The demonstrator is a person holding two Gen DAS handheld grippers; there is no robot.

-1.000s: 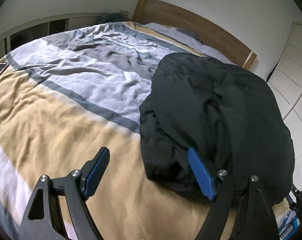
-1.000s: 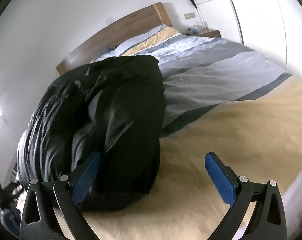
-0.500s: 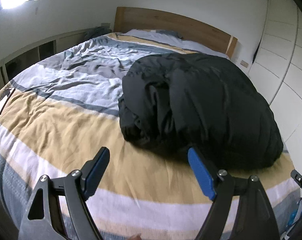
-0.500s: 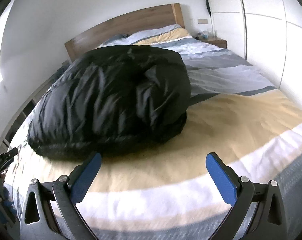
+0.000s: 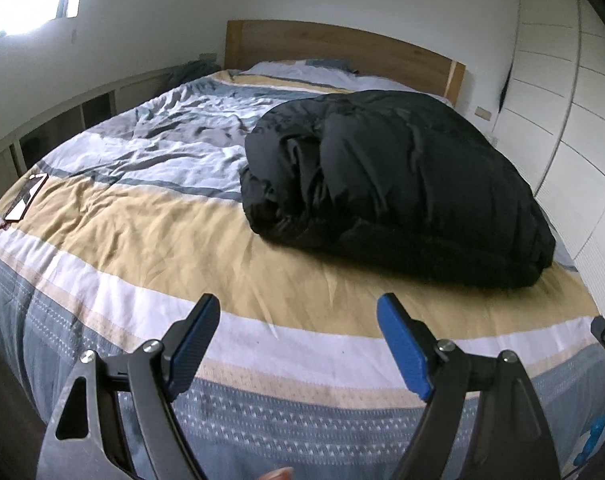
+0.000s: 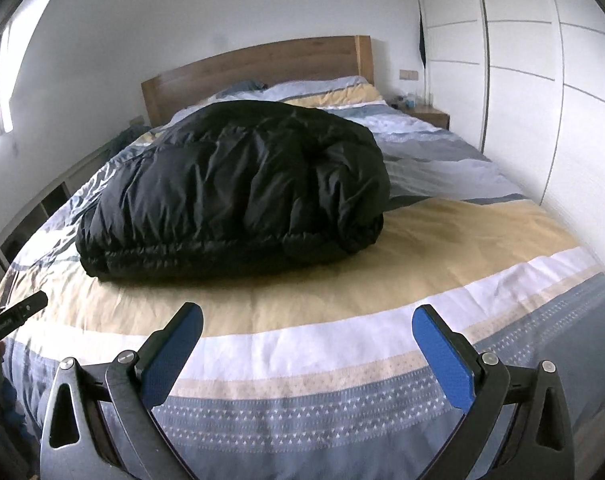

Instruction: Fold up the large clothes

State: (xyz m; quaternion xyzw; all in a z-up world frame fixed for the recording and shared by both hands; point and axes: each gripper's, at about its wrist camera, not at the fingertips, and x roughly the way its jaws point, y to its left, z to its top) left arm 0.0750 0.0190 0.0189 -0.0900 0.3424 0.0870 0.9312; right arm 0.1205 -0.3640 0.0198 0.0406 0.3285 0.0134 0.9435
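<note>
On the bed (image 5: 150, 216), the folded black jacket (image 5: 386, 184) could puff open, being unheld; both tongs, left (image 5: 298, 336) and right (image 6: 308, 344), are spread wide and empty.

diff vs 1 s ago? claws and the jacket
Both claws, left and right, pulled back from the folded black jacket toward the foot of the bed; a second ago each had a pad beside the bundle. Unchanged: both open and empty, jacket lying folded in place.
</note>
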